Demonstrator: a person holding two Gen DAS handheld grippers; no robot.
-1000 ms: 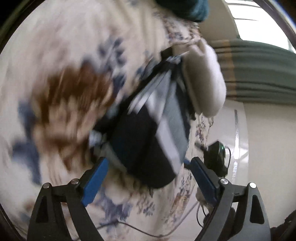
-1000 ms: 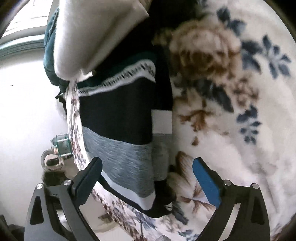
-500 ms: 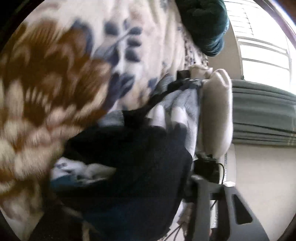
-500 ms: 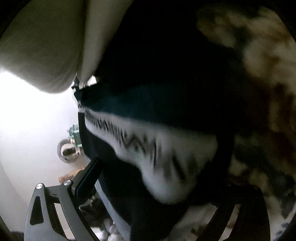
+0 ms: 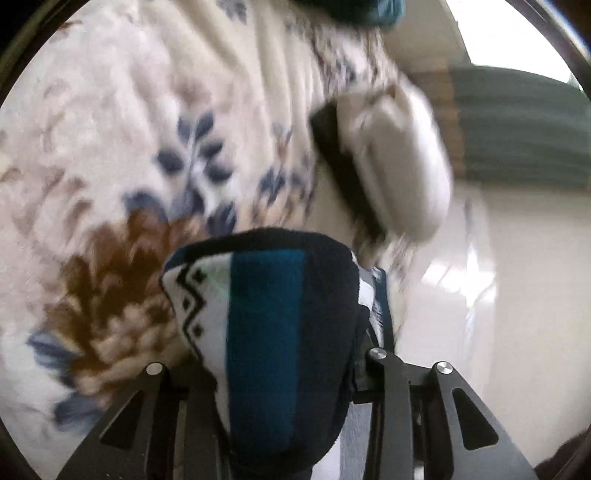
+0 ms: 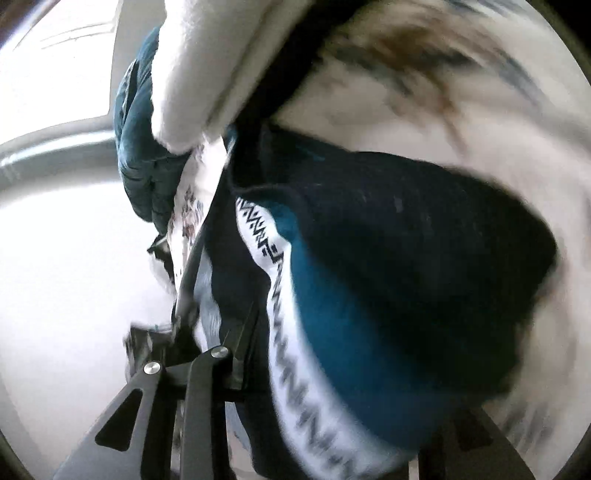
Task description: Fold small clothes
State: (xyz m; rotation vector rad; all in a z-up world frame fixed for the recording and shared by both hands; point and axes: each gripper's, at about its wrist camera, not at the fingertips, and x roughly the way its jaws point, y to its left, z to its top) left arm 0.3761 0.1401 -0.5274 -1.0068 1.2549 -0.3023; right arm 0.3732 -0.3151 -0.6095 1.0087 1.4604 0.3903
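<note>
The floral fleece blanket (image 5: 155, 140) fills the view from nine to twelve o'clock, and a folded cream garment (image 5: 399, 166) lies at two o'clock on it. The fold is barely begun: the striped knit garment (image 5: 266, 332), navy, teal and white zigzag, bunches at six o'clock. The left gripper (image 5: 280, 376) and right gripper (image 6: 332, 387) have just been closing, apparently clamping its cloth; blur hides the pads. Laying and creasing remain.

Floral blanket (image 5: 155, 110), green curtain (image 5: 517, 125), bright window (image 6: 66, 33)
</note>
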